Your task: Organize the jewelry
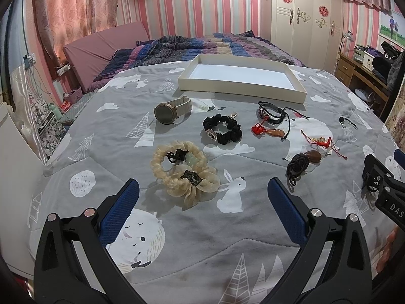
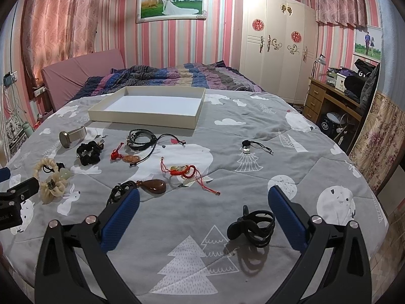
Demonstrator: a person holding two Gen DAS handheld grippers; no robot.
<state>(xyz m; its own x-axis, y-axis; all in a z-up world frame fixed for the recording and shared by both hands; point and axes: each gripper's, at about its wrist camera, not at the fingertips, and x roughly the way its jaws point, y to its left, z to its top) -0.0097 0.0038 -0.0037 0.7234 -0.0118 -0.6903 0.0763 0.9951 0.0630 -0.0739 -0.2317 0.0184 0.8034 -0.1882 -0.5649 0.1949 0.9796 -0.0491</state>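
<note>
An empty cream tray point(image 1: 238, 86) point(image 2: 141, 116) lies at the back of the grey bedspread. In front of it lie a watch point(image 1: 172, 110), a black scrunchie point(image 1: 222, 129), a beige scrunchie point(image 1: 184, 174), a black cord bracelet point(image 1: 270, 112), a red-knot pendant point(image 1: 268, 131), a red string bracelet point(image 1: 324, 141) and a brown pendant point(image 1: 312, 157) on a black cord. My left gripper point(image 1: 202, 192) is open, just short of the beige scrunchie. My right gripper point(image 2: 203, 200) is open, with a black hair clip point(image 2: 253, 225) by its right finger.
A small black charm point(image 2: 246, 147) lies alone at the right of the spread. A rumpled striped quilt point(image 2: 164, 78) and a pink headboard lie behind the tray. A wooden desk point(image 2: 329, 98) and a white wardrobe stand at the right.
</note>
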